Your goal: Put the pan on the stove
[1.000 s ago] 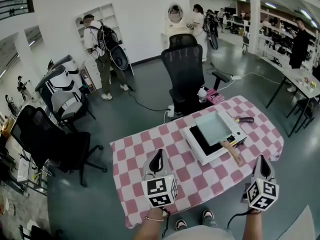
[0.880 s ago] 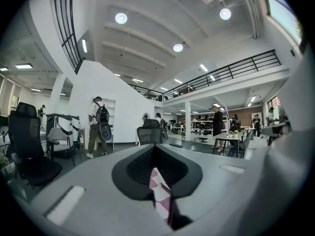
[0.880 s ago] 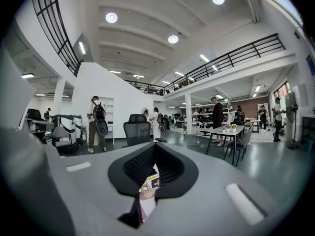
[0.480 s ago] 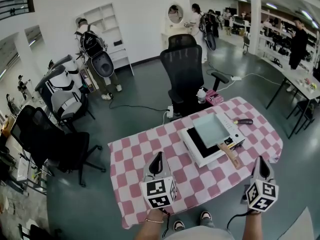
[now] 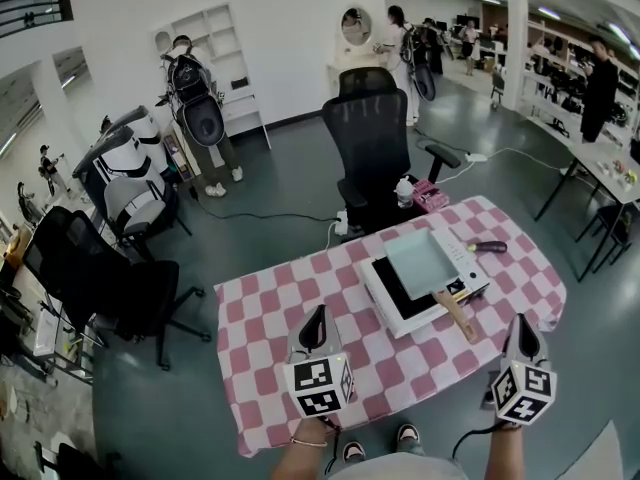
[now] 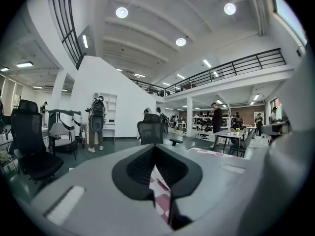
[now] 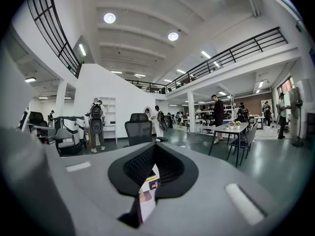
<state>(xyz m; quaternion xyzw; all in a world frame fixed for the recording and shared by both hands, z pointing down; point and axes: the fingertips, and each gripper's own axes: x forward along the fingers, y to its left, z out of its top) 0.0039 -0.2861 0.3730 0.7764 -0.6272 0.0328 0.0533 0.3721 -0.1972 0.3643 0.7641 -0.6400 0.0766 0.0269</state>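
A square grey pan [image 5: 421,261] with a wooden handle [image 5: 457,312] rests on the white stove [image 5: 386,304] with a black top, at the right of the checked table [image 5: 280,318]. The handle points toward me. My left gripper [image 5: 316,314] hovers over the table's near edge, left of the stove, shut and empty. My right gripper [image 5: 520,324] is off the table's near right corner, shut and empty. In the left gripper view the left gripper [image 6: 157,165] shows only checked cloth through its slit. In the right gripper view a strip of the stove shows past the right gripper [image 7: 153,163].
A dark-handled tool [image 5: 489,247] lies on the cloth right of the stove. A black office chair [image 5: 371,138] stands behind the table, with a pink item [image 5: 431,194] and a white bottle [image 5: 404,189] beside it. More chairs stand at the left, and people at the back.
Both grippers stay shut and keep almost the same place. The pan and stove have not moved. A person with a backpack at the back has walked to the shelves.
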